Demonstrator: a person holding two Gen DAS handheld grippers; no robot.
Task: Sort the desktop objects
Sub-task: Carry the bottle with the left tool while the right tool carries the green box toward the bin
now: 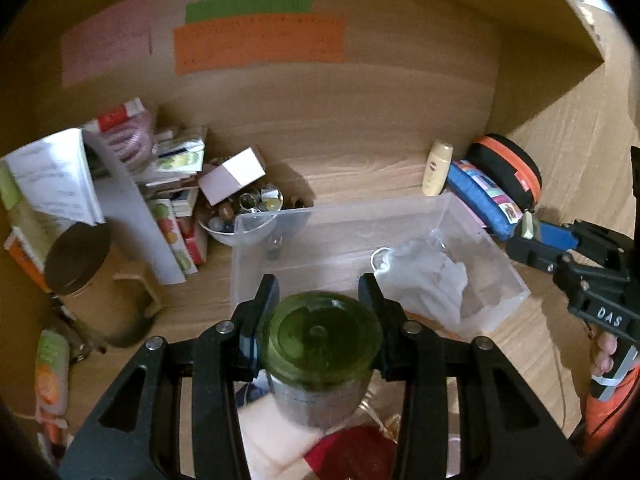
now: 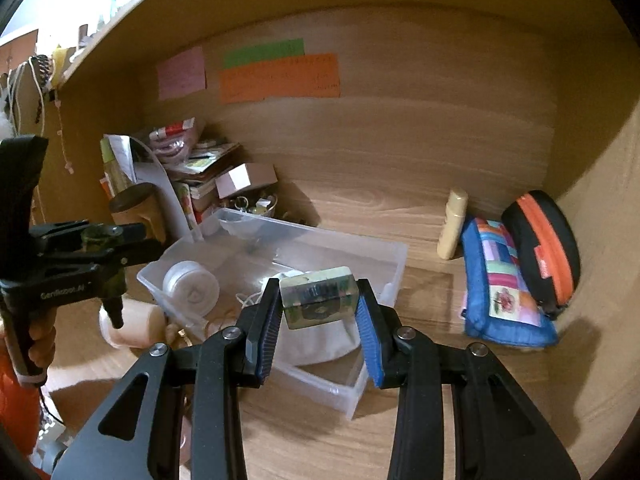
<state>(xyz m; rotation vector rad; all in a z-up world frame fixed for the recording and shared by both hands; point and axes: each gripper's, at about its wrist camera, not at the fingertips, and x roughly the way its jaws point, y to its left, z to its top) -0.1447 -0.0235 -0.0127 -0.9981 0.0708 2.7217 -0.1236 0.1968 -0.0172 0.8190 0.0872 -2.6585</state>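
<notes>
My left gripper (image 1: 319, 292) is shut on a jar with a green lid (image 1: 320, 336), held just in front of the clear plastic bin (image 1: 508, 276). It also shows in the right wrist view (image 2: 132, 238) at the left. My right gripper (image 2: 318, 292) is shut on a small clear rectangular box (image 2: 318, 296) with dark contents, held above the clear bin (image 2: 396, 256). The right gripper shows in the left wrist view (image 1: 524, 232) at the bin's right side. White cloth (image 1: 424, 280) lies in the bin, and a white tape roll (image 2: 191, 286) sits in its left end.
At the back right stand a cream bottle (image 2: 452, 224), a blue patchwork pouch (image 2: 504, 284) and a black-and-orange case (image 2: 544, 248). At the back left is a pile of books and boxes (image 1: 172, 184), a bowl of marbles (image 1: 240, 220) and a brown-lidded can (image 1: 80, 264).
</notes>
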